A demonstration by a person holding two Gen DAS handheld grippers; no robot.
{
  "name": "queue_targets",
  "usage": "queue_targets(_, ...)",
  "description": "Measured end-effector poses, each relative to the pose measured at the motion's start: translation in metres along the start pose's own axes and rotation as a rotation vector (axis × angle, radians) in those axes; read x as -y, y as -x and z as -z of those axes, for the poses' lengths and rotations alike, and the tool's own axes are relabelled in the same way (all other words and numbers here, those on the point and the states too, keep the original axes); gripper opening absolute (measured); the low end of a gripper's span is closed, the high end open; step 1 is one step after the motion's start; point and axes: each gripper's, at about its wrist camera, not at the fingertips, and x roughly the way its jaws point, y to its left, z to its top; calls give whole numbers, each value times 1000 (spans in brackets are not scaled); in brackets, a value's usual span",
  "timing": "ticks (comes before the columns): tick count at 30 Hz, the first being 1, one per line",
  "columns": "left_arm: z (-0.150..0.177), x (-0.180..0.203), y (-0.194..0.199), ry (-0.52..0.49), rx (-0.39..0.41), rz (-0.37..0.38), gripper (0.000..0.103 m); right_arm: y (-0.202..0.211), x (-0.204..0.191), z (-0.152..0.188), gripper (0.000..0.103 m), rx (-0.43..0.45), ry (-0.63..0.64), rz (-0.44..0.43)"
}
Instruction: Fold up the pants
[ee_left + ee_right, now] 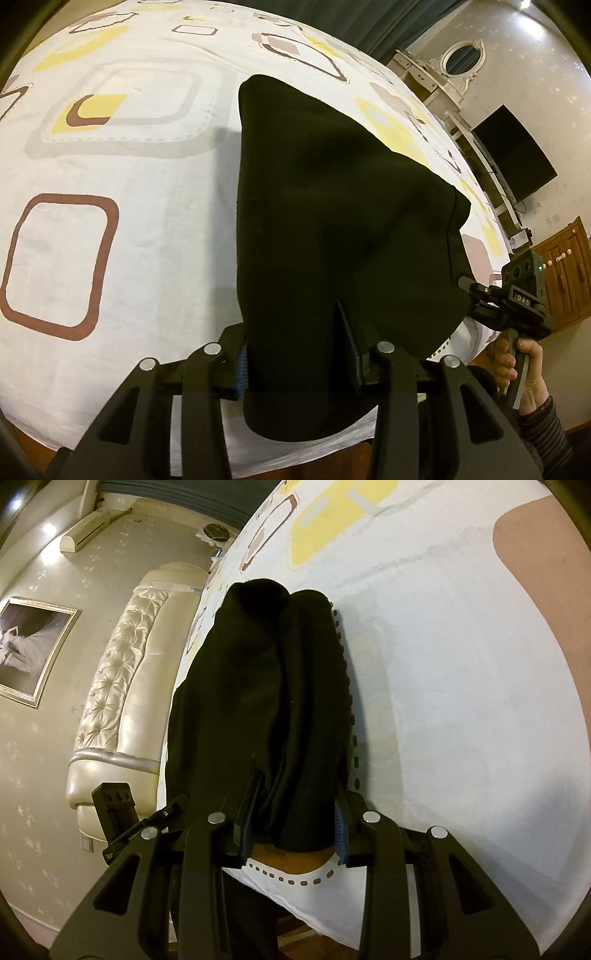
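Jaws of both grippers, left (299, 354) and right (295, 819), are clamped on the near edge of the black, soft fabric pants (332, 206), whose long axis runs toward twelve o'clock over the white patterned bedsheet (129, 206), neither hand nearer.

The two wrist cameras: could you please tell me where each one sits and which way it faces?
Left wrist: on the left gripper, facing down over the pants on the bed; the right gripper and hand show.
Right wrist: on the right gripper, facing down along bunched pants; the left gripper's body shows.
Shared: pants, bed.
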Motion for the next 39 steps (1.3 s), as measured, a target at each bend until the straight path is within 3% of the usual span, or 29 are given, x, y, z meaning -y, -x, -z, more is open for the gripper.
queue_targets(5,-1,0,0,-5,1,14,46,0,0,1,34,3,-5,-1)
queue_targets(12,4,-4,15,-37,42,67,72,3,0,2,54,13,-19,-21)
queue_targets(18,-10,-22,43,-41,128,101,81,15,-4,-13,71,70,-5,2)
queue_targets(27,-75,-43,-4,4,87,199,81,-17,-2,-67,73,94,-31,-36)
queue_targets(33,-99,-52,-38,52,26,239,81,-36,1,-94,77,88,-47,-72)
queue_targets(35,-101,-56,-45,61,6,241,80,-44,-1,-97,71,67,-34,-76)
queue_targets(36,-101,-57,-49,66,-5,236,71,-46,-1,-97,60,58,-24,-61)
queue_targets(37,-101,-58,-51,60,-14,236,56,-50,-2,-97,54,45,-18,-42)
queue_targets(39,-99,-53,-55,36,-26,220,43,-54,-1,-96,42,30,-2,-23)
